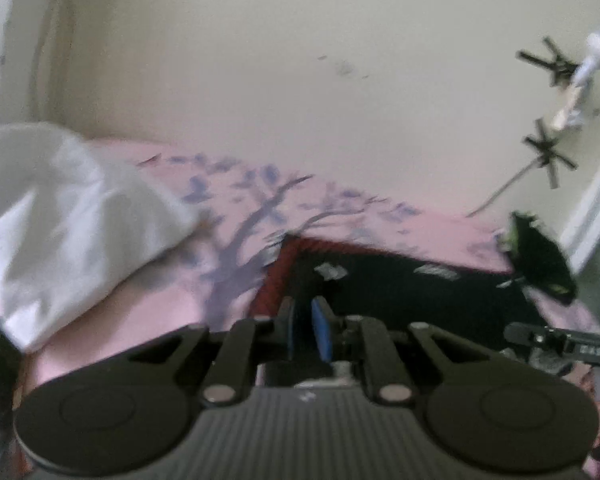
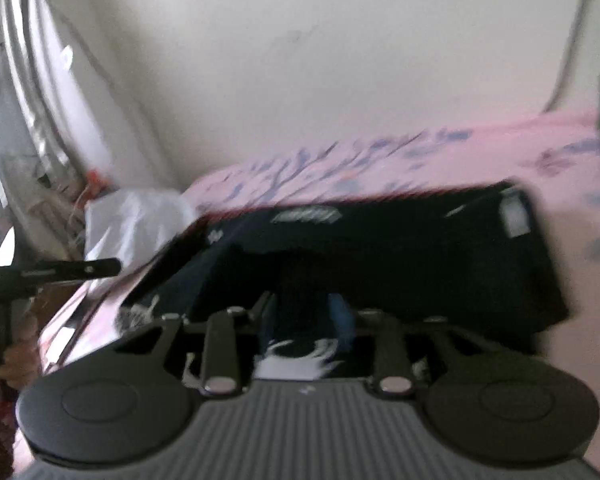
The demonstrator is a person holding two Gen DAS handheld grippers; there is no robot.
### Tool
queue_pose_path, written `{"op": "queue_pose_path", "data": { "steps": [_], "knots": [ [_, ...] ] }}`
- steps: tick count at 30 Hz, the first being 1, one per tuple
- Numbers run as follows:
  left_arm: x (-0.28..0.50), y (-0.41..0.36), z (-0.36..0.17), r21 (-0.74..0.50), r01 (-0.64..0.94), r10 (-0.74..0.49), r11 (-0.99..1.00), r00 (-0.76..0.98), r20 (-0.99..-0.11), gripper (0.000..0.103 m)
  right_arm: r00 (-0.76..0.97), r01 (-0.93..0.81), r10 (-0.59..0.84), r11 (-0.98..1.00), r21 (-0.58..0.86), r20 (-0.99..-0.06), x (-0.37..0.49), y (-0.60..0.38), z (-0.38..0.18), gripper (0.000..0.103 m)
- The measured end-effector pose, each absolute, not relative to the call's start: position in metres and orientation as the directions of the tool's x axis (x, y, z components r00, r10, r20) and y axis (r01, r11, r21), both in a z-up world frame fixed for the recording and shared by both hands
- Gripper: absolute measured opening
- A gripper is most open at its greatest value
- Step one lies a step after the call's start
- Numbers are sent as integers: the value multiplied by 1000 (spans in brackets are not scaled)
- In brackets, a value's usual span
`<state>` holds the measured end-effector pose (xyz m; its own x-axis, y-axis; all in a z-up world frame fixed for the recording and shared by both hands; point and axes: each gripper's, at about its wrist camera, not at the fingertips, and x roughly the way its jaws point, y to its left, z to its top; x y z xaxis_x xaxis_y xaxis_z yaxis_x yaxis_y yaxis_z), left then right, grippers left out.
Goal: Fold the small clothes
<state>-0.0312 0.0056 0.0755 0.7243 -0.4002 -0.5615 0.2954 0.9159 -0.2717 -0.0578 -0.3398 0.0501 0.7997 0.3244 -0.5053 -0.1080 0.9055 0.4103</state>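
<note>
A small black garment [image 1: 400,292] with a red striped band [image 1: 280,276] lies on the pink bed; it also shows in the right wrist view [image 2: 400,256]. My left gripper [image 1: 304,316] is nearly shut with black cloth between its blue pads, at the garment's left edge by the red band. My right gripper [image 2: 300,320] is shut on the near edge of the black garment, which drapes over its fingers. The frames are blurred by motion. The right gripper also shows at the right edge of the left wrist view [image 1: 560,340].
The pink bedsheet [image 1: 228,208] has a purple tree print. A white pillow [image 1: 60,208] lies at the left. A dark cloth [image 1: 540,256] sits at the bed's far right corner. A cream wall [image 1: 300,80] stands behind. White cloth [image 2: 136,220] and clutter lie left of the bed.
</note>
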Motion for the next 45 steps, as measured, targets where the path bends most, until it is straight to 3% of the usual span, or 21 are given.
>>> {"op": "queue_pose_path", "data": {
  "steps": [6, 10, 15, 19, 24, 37, 45],
  "knots": [
    [-15, -72, 58, -194, 436, -458, 879, 657, -598, 12, 845, 73, 102, 951, 301, -526, -77, -368, 47, 44],
    [-4, -109, 31, -105, 421, -383, 901, 658, -648, 16, 817, 92, 93, 954, 286, -570, -85, -373, 30, 39],
    [-1, -112, 26, -52, 317, -278, 947, 729, -626, 51, 833, 79, 35, 980, 181, -552, -94, -357, 23, 38],
    [0, -103, 22, -85, 297, -286, 951, 741, -608, 59, 839, 79, 3, 989, 128, -544, -96, -350, 21, 38],
    [-13, -106, 12, -1, 265, -223, 964, 810, -542, 78, 840, 86, -15, 991, 107, -543, -98, -346, 20, 38],
    [-13, -105, 13, 1, 255, -215, 967, 817, -536, 80, 826, 84, -43, 995, 48, -561, -120, -340, 20, 39],
    [-14, -105, 12, -9, 253, -218, 968, 815, -537, 80, 824, 119, -39, 987, 106, -565, -128, -351, 19, 40]
  ]
}}
